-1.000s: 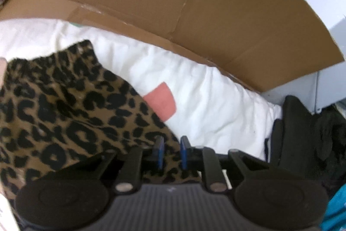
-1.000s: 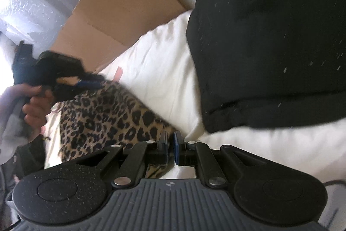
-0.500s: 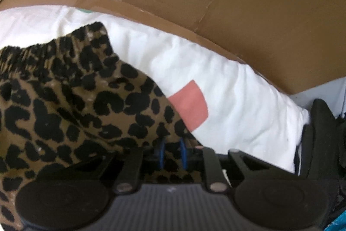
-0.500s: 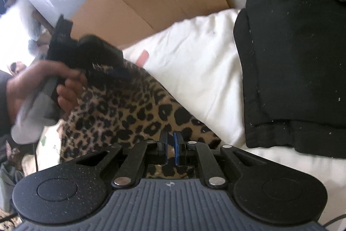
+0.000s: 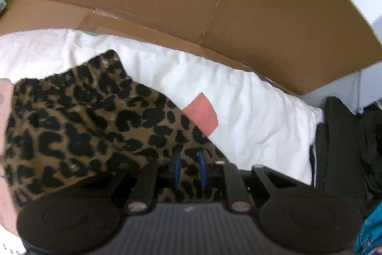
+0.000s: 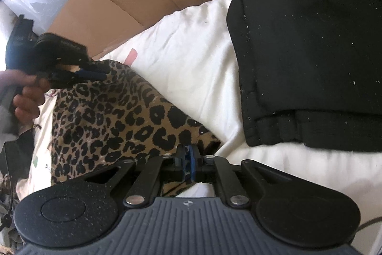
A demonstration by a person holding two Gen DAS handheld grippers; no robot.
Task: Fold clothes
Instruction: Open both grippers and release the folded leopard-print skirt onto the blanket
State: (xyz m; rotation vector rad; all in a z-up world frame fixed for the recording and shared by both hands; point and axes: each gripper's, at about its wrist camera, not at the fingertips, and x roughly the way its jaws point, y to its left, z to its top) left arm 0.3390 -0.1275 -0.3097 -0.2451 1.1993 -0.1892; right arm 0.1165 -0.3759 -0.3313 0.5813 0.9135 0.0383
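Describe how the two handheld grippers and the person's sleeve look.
Both grippers, left gripper and right gripper, share one build: a ribbed dark grey body, two round black discs at the sides, black linkage bars with silver rivets, and blue finger pads. The sleeve is light grey.

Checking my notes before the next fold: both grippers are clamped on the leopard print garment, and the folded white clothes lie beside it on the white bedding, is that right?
Not quite: the folded clothes are black, not white, as the right wrist view shows. Both the left gripper and right gripper do clamp the leopard print garment on the white bedding.
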